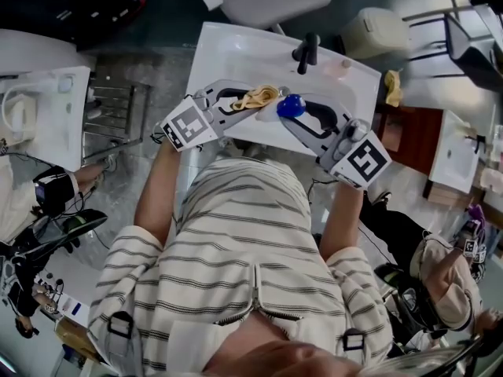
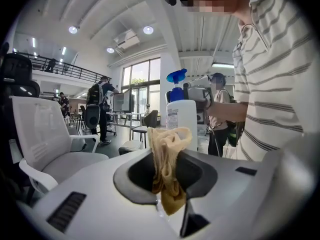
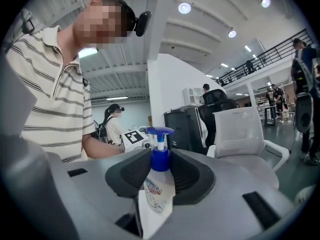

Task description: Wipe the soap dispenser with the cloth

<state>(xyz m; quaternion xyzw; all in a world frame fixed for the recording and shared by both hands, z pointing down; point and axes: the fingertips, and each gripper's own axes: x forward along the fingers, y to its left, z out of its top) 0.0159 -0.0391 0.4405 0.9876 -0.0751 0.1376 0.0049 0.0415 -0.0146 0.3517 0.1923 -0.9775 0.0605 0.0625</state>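
Right gripper [image 1: 301, 115] has its fingers clenched on the dispenser [image 3: 159, 194], left gripper [image 1: 240, 104] likewise on the cloth [image 2: 167, 149]; wiping looks due next, pressing cloth against dispenser and rubbing.

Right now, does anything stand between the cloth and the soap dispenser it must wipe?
Nothing visible does. The cloth in the left tool sits right beside the soap dispenser held in the right tool.
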